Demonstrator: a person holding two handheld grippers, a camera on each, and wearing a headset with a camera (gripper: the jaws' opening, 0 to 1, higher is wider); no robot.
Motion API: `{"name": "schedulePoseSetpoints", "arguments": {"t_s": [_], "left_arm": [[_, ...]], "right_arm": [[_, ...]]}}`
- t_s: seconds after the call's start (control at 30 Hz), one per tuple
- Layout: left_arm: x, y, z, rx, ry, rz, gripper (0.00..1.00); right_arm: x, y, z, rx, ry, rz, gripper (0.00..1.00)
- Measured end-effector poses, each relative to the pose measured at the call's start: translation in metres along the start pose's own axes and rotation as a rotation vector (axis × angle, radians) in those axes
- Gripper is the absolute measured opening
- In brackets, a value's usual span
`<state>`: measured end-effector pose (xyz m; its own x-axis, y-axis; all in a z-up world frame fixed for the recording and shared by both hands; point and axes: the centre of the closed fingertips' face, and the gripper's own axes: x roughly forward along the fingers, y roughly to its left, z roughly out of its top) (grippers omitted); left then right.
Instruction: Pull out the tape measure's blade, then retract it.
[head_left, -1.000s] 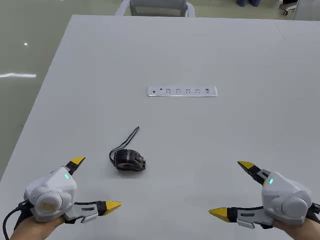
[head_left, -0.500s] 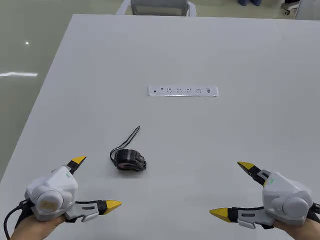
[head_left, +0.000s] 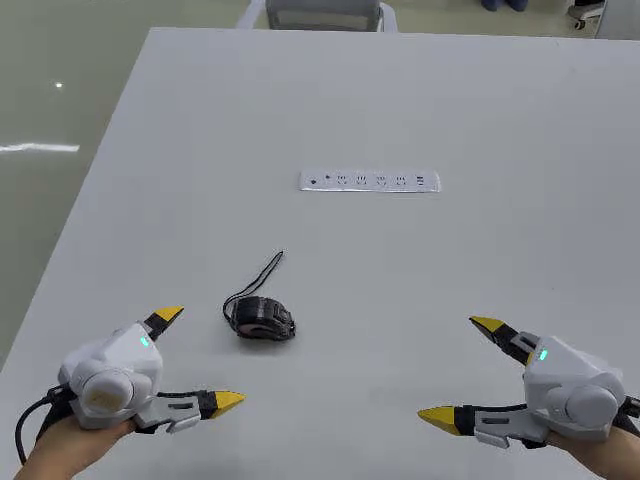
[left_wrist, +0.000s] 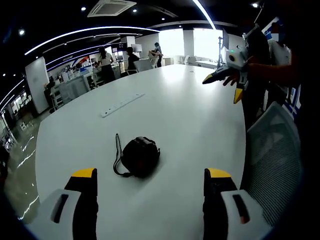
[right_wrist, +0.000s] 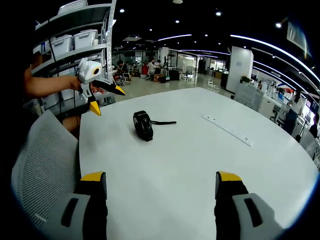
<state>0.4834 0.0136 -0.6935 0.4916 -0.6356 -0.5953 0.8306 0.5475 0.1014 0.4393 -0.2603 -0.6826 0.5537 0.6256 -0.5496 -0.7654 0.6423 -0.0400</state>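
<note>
My left tool (head_left: 198, 357) and right tool (head_left: 461, 368) gape wide, both clear of the tape measure (head_left: 260, 320) on the tabletop (head_left: 420, 280).

White table (head_left: 500, 120) w/ tape measure (head_left: 262, 320), power strip (head_left: 369, 181).

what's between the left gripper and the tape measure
Nothing, just bare table between the left gripper and the tape measure, as the head view and left gripper view both show.

my left gripper (head_left: 198, 357) has crept a bit forward toward the tape measure (head_left: 262, 318). right gripper (head_left: 462, 368) nudged forward a touch too, barely anything.
</note>
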Motion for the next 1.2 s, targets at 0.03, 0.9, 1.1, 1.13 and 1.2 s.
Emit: {"name": "schedulePoseSetpoints", "arguments": {"t_s": [0.03,0.9,1.1,1.13,1.2], "left_arm": [[0.001,0.001,0.001,0.003,0.005,-0.005,0.85],[0.025,0.010,0.007,0.106,0.063,-0.090,0.79],[0.030,0.011,0.005,0.130,0.075,-0.109,0.76],[0.031,0.011,0.005,0.137,0.078,-0.114,0.75],[0.033,0.012,0.004,0.147,0.083,-0.119,0.74]], "right_arm": [[0.001,0.000,0.001,-0.004,-0.002,0.003,0.91],[0.025,-0.004,0.019,-0.099,0.004,0.093,0.82],[0.031,-0.004,0.024,-0.128,0.002,0.114,0.79],[0.033,-0.004,0.025,-0.140,-0.003,0.117,0.79],[0.036,-0.003,0.027,-0.151,-0.004,0.125,0.78]]}}
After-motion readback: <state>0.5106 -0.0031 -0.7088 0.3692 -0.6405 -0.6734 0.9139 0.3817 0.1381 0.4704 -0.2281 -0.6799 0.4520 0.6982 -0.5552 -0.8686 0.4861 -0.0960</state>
